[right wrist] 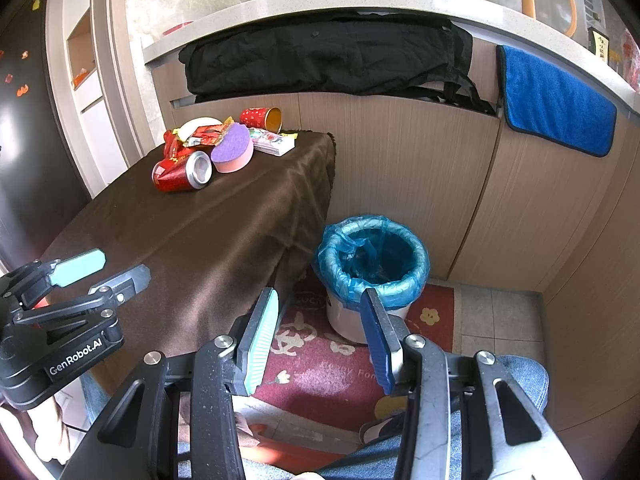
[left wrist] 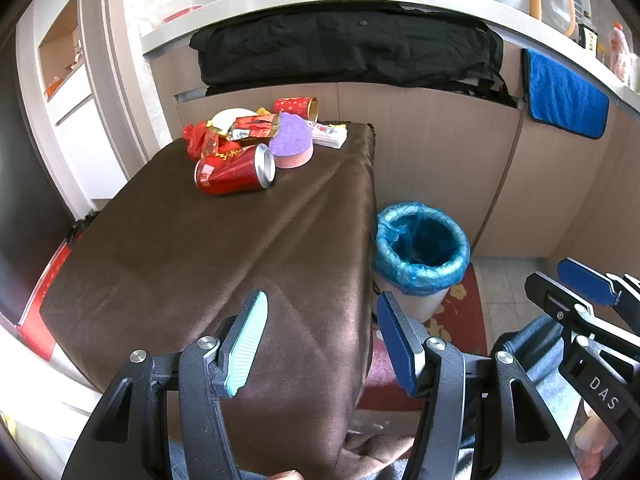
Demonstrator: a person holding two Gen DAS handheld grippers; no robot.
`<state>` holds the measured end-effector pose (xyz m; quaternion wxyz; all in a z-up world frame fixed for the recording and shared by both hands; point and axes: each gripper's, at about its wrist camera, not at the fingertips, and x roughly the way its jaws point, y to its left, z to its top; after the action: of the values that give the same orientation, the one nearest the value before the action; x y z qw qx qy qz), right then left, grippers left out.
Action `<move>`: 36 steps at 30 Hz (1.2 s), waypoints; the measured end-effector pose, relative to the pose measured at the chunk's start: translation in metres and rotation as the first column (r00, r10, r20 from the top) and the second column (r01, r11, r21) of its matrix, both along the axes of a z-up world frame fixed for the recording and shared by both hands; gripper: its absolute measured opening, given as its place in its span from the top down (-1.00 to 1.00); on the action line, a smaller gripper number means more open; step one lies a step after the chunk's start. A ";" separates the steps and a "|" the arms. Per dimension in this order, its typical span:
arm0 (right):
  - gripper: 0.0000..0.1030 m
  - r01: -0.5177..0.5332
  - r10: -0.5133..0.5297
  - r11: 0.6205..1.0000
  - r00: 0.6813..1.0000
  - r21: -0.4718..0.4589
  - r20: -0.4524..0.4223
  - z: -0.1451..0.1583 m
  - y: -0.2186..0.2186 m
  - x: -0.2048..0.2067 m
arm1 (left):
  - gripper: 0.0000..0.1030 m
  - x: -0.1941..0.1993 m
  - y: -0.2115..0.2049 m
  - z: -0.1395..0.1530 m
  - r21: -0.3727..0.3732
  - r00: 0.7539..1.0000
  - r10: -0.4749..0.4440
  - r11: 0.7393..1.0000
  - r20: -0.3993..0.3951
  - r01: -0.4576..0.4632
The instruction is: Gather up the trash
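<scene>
A heap of trash lies at the far end of the brown-clothed table (left wrist: 224,264): a red can (left wrist: 234,171) on its side, a purple-topped pink sponge (left wrist: 292,144), red wrappers (left wrist: 256,127), a red tube (left wrist: 296,106) and a white packet (left wrist: 330,136). The can (right wrist: 182,173) and sponge (right wrist: 232,152) also show in the right wrist view. A white bin with a blue liner (left wrist: 420,248) stands on the floor right of the table; it also shows in the right wrist view (right wrist: 374,256). My left gripper (left wrist: 320,340) is open and empty over the table's near end. My right gripper (right wrist: 320,336) is open and empty above the floor near the bin.
Wooden cabinets (right wrist: 420,168) run behind table and bin, with a black bag (left wrist: 344,48) and a blue towel (left wrist: 564,96) hanging from the counter. A red patterned mat (right wrist: 328,364) lies under the bin. The person's legs are at the bottom of both views.
</scene>
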<state>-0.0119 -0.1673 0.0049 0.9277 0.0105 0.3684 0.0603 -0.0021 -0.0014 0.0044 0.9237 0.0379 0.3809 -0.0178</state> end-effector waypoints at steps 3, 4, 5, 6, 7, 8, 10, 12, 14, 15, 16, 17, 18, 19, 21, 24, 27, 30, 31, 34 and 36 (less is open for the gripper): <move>0.21 0.000 0.000 1.000 1.000 0.000 0.000 0.000 0.000 0.000 | -0.12 0.000 0.000 0.000 0.004 1.000 0.002 1.000 0.000 -0.002; 0.21 -0.001 0.001 1.000 1.000 -0.001 0.000 0.000 0.000 0.000 | -0.12 0.000 0.001 0.000 0.003 1.000 0.003 1.000 -0.001 -0.003; 0.21 -0.001 0.001 1.000 1.000 0.000 0.000 0.000 0.000 0.000 | -0.12 0.001 0.002 0.000 0.001 1.000 0.004 1.000 0.000 -0.004; 0.21 -0.001 0.001 1.000 1.000 0.001 0.000 0.000 0.000 0.000 | -0.12 0.000 0.001 0.000 0.001 1.000 0.004 1.000 0.001 -0.004; 0.21 0.000 0.000 1.000 1.000 0.000 0.000 0.000 0.001 0.001 | -0.12 0.001 0.002 0.000 0.003 1.000 0.004 1.000 0.002 -0.004; 0.21 0.000 0.000 1.000 1.000 -0.001 0.000 0.000 0.001 0.001 | -0.12 0.001 0.003 0.000 0.003 1.000 0.007 1.000 0.004 -0.007; 0.21 -0.001 0.001 1.000 1.000 -0.003 0.000 0.000 0.001 0.001 | -0.12 0.003 0.009 0.000 0.001 1.000 0.011 1.000 0.007 -0.011; 0.21 -0.006 0.006 1.000 1.000 -0.008 -0.001 0.000 0.002 0.002 | -0.12 0.007 0.013 0.001 0.005 1.000 0.017 1.000 0.015 -0.017; 0.21 -0.013 0.013 1.000 1.000 -0.020 0.005 0.001 0.004 0.005 | -0.12 0.013 0.018 0.002 0.019 0.999 0.025 1.000 0.035 -0.025; 0.21 -0.020 0.020 1.000 1.000 -0.022 0.011 0.002 0.005 0.008 | -0.12 0.017 0.021 0.003 0.024 0.999 0.027 0.999 0.042 -0.028; 0.21 -0.027 0.027 0.999 0.999 -0.019 0.018 0.003 0.006 0.012 | -0.12 0.022 0.024 0.004 0.030 0.998 0.029 0.999 0.049 -0.030; 0.21 -0.035 0.035 0.999 0.999 -0.013 0.027 0.005 0.006 0.016 | -0.12 0.026 0.028 0.005 0.036 0.998 0.031 0.999 0.057 -0.033; 0.21 -0.041 0.041 0.999 0.999 -0.010 0.032 0.007 0.009 0.023 | -0.12 0.033 0.033 0.006 0.044 0.997 0.033 0.998 0.065 -0.036; 0.21 -0.051 0.051 0.999 0.998 -0.005 0.043 0.009 0.011 0.031 | -0.12 0.040 0.040 0.007 0.051 0.997 0.035 0.998 0.072 -0.039; 0.21 -0.065 0.066 0.998 0.996 -0.007 0.062 0.015 0.017 0.047 | -0.12 0.058 0.053 0.008 0.051 0.997 0.033 0.998 0.069 -0.037; 0.21 -0.099 0.100 0.995 0.992 -0.014 0.082 0.022 0.030 0.074 | -0.12 0.092 0.079 0.006 0.007 0.998 0.030 1.000 0.047 -0.030; 0.22 -0.142 0.143 0.990 0.985 -0.026 0.095 0.029 0.048 0.104 | -0.13 0.123 0.102 -0.001 -0.053 0.999 0.040 0.998 0.003 -0.040; 0.22 -0.179 0.181 0.983 0.980 -0.029 0.086 0.031 0.069 0.136 | -0.13 0.154 0.123 -0.005 -0.088 0.999 0.049 0.995 -0.023 -0.051; 0.22 -0.192 0.194 0.981 0.978 -0.033 0.079 0.030 0.077 0.147 | -0.14 0.160 0.127 -0.004 -0.088 0.999 0.049 0.995 -0.022 -0.050; 0.22 -0.223 0.226 0.974 0.972 -0.046 0.060 0.028 0.098 0.183 | -0.14 0.186 0.143 0.000 -0.104 0.999 0.032 0.994 -0.035 -0.036; 0.22 -0.245 0.246 0.969 0.969 -0.035 0.036 0.025 0.111 0.207 | -0.15 0.204 0.153 0.003 -0.129 0.999 0.015 0.991 -0.043 -0.021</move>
<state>0.1952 -0.0567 0.0301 0.9203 -0.0505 0.3490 0.1693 0.2015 0.1517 0.0078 0.9161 -0.0257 0.3985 -0.0349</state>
